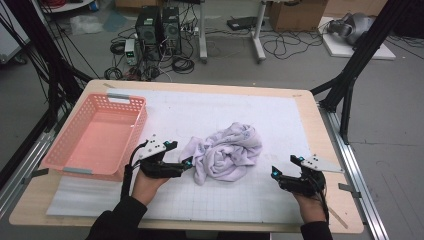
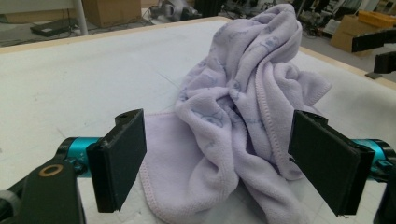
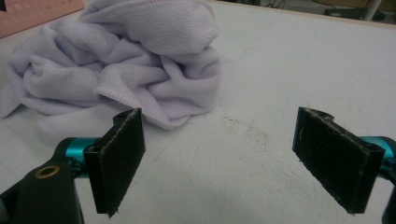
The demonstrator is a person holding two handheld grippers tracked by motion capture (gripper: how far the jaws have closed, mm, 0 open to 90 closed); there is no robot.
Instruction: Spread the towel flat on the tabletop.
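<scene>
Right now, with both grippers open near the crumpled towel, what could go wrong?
The left gripper straddles several bunched folds of the lilac towel, so closing may pinch a wad rather than one edge. The right gripper stands apart over bare mat; a one-sided pull could drag the heap toward the pink basket.

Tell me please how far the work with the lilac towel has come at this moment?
Nothing looks done: the lilac towel lies crumpled on the white mat, and the pink basket holds nothing. In hand: the left gripper, open, is at the towel's near edge. The right gripper, open, waits apart from the towel. Gripping and whatever handling follows remain.
</scene>
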